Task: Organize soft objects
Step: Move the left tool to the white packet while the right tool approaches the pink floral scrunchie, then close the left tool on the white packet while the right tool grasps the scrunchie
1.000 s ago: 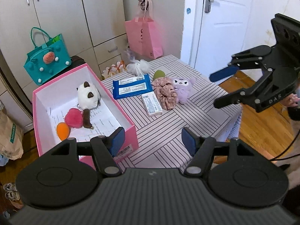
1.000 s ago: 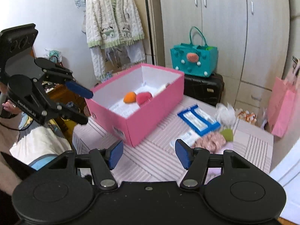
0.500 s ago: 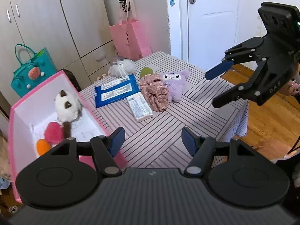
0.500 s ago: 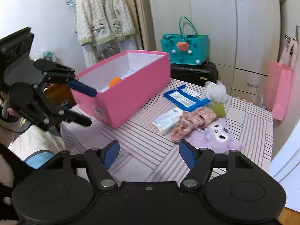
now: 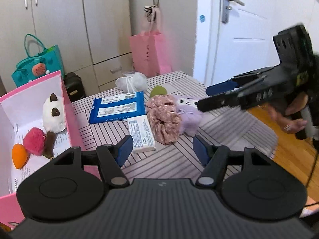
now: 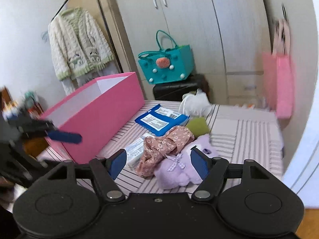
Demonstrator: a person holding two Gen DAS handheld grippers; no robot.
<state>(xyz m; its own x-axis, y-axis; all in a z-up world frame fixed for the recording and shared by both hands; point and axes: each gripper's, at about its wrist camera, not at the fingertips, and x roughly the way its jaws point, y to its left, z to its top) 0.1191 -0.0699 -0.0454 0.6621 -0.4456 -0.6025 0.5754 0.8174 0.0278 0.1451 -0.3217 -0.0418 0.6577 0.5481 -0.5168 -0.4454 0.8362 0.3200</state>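
**Right claw lined up on the purple plush, box half filled**

I have the striped table [image 5: 229, 123] under both tools, and the pink box [image 6: 103, 119] stands open at its left end, mouth up so things can be dropped straight in. Inside it I see a white and brown plush [image 5: 53, 115], a pink pompom [image 5: 34, 141] and an orange piece [image 5: 19, 156], lying on printed paper.

Still out on the table, bunched together: a blue wipes pack [image 5: 117, 107], a white tissue pack [image 5: 142, 133], a floral scrunchie [image 5: 164, 117] and the purple plush [image 6: 179, 171], which touches the scrunchie. A green piece [image 5: 158, 91] and a white mesh pouf [image 5: 131, 81] sit behind them.

My right gripper [image 6: 157, 164] is spread wide and holds nothing; the purple plush lies just ahead between its fingers, so I judge it the next pick. My left gripper [image 5: 161, 151] is also released and empty, hanging near the box corner
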